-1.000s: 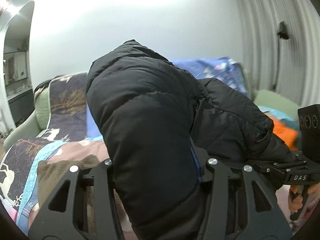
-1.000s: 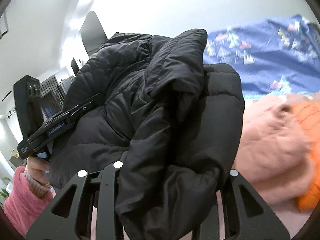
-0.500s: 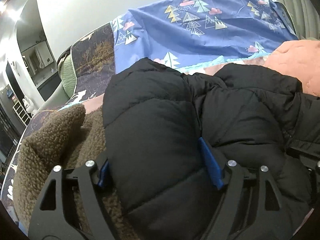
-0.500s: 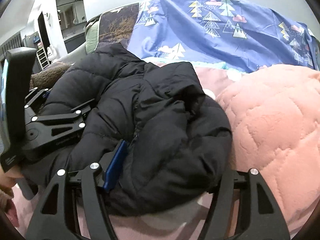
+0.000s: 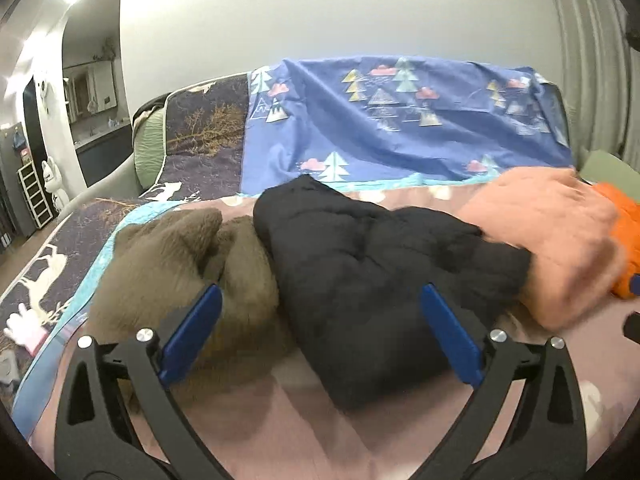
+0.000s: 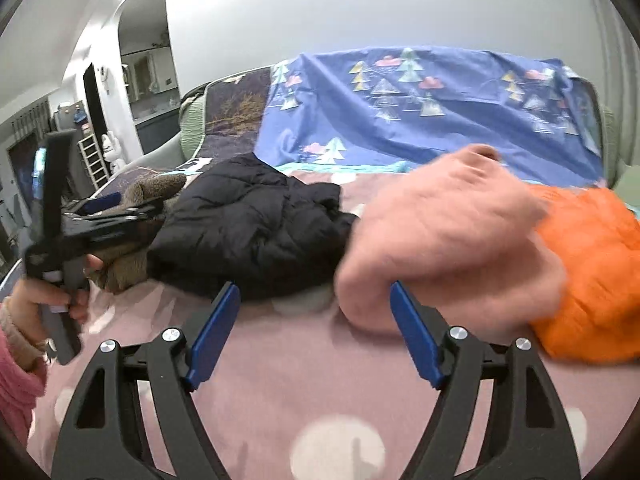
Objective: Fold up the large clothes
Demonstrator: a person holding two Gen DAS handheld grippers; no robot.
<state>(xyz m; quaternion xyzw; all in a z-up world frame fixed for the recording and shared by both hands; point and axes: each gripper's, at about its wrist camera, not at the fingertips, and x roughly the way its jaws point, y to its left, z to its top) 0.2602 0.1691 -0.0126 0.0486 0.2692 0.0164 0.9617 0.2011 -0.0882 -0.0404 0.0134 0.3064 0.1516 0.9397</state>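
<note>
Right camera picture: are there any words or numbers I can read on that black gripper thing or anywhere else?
None can be read.
Left gripper: a pale mark on its black body, too blurred to read.
Blue sheet: only pictures of trees and clouds, no words.
Black jacket, pink fleece, orange jacket: no labels show.
Back room: things too small to read.
</note>
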